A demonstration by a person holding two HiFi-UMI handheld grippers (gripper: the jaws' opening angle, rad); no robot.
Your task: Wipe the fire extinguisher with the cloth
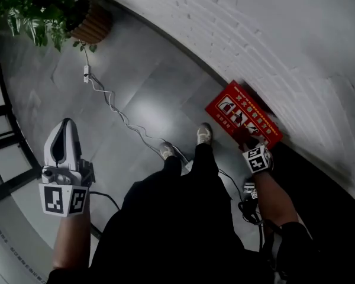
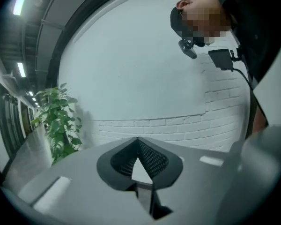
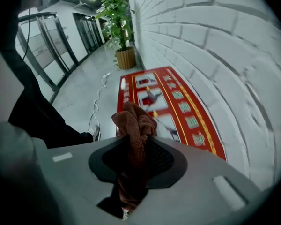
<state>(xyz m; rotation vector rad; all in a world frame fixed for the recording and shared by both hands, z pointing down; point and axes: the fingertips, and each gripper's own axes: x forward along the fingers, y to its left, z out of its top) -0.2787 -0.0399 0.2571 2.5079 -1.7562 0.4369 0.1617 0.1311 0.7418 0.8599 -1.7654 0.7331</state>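
Grey floor (image 1: 136, 99) below a white brick wall (image 1: 254, 34). Red extinguisher box (image 1: 239, 112) lies flat at the wall's foot, long axis along the wall. Right gripper (image 3: 136, 142), jaws clamped on a bunched brown cloth (image 3: 136, 121), points steeply down over the box's near end. Left gripper (image 1: 65, 123), jaws together and empty, is well apart. Only the right gripper view shows the cloth clearly; the left gripper view shows wall and plant (image 2: 58, 121), no box.
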